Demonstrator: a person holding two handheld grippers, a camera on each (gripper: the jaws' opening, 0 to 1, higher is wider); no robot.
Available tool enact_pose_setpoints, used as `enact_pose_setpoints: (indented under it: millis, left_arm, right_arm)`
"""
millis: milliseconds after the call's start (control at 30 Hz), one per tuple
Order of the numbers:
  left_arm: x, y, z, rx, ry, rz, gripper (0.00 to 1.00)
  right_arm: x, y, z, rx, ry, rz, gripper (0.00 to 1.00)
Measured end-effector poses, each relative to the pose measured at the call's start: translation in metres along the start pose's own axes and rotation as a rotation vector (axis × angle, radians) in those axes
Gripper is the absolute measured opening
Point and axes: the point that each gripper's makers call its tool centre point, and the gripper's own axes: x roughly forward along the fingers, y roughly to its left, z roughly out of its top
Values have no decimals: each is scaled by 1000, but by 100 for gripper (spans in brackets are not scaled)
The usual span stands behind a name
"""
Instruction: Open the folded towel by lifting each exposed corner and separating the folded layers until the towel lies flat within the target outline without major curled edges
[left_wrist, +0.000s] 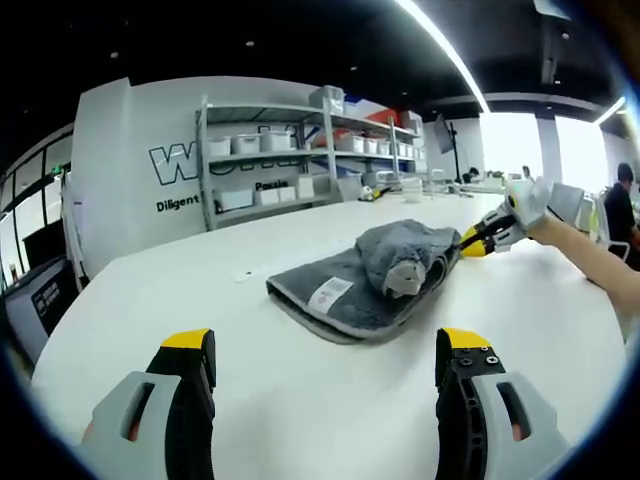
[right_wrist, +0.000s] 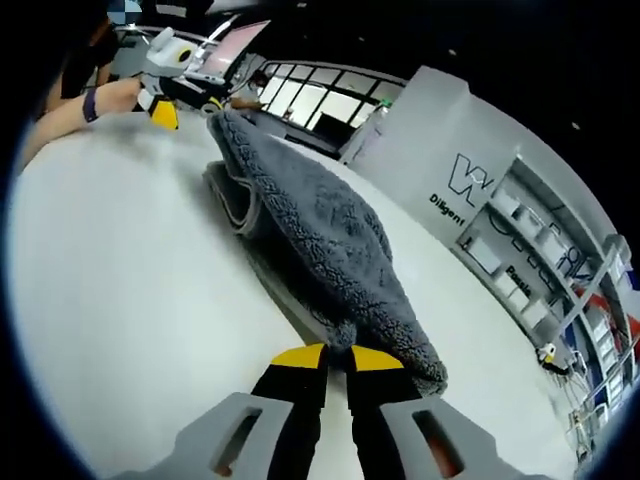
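Right gripper (right_wrist: 337, 357) pinching the grey towel (left_wrist: 365, 275), left gripper (left_wrist: 327, 350) empty

Towel lies folded on the white table (left_wrist: 200, 290), out from the near edge, white label facing up. Right jaws are closed tight on a fluffy corner (top layer lifted and pulled over the rest). Left jaws stand wide apart above bare table, short of the towel, gripping nothing

My yellow-tipped fingers (right_wrist: 335, 358) look like matt plastic, the grey towel (right_wrist: 320, 225) is fuzzy, nubbly cloth with a stitched edge, and the white table (left_wrist: 300, 400) is smooth, faintly shiny.
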Motion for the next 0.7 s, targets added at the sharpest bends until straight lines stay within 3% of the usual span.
enact_pose_setpoints:
  millis: [267,700]
  left_arm:
    - [0,-1,0,1,0,0,90]
    - [-1,-2,-1,5,6,4,90]
  right_arm:
    - [-16,9,6,6,7,54,4]
    - [-43,49,12,0,-4,276,4]
